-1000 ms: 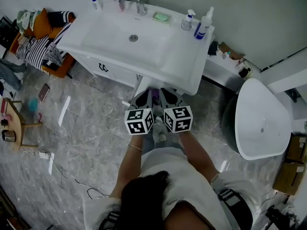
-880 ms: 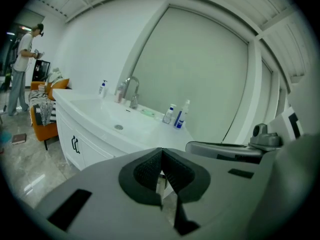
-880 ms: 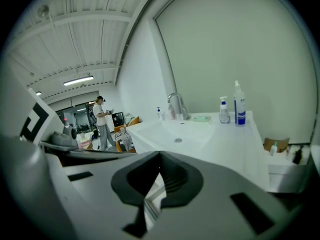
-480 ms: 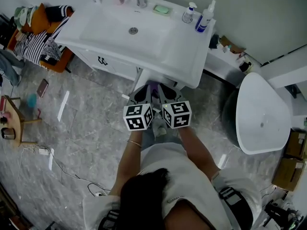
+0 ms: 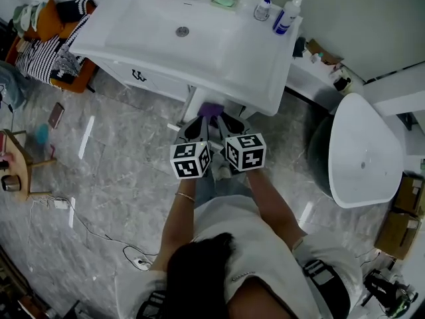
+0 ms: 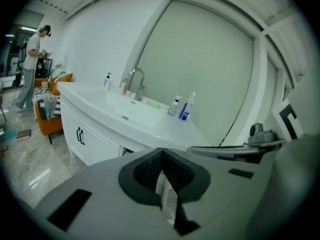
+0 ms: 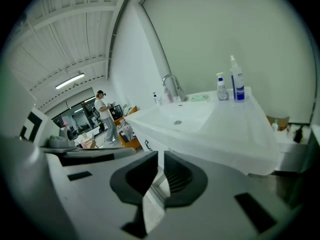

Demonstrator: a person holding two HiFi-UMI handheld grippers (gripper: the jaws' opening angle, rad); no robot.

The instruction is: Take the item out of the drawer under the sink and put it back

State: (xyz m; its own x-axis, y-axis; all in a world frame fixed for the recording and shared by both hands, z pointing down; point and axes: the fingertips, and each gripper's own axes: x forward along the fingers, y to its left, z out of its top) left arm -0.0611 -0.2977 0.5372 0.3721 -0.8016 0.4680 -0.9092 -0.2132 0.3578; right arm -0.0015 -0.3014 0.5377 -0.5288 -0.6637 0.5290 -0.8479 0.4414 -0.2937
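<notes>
On the left, an orange chair (image 5: 63, 17) is holding striped clothes (image 5: 38, 57) and standing on a shiny grey floor (image 5: 126, 171). In the middle, a white sink (image 5: 219, 52) is sitting on its cupboard, with bottles (image 5: 287, 13) at its back corner. A white tub (image 5: 362, 158) is standing on the right. A small purple thing (image 5: 211, 109) is peeking out under the sink's front edge, just past both claws. The left claw (image 5: 197, 124) is pressing its jaws together, empty. The right claw (image 5: 229, 124) is opening its jaws a crack, with nothing between them.

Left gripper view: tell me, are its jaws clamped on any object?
No: the left gripper shows its dark pads touching at the tips, with nothing between them.
</notes>
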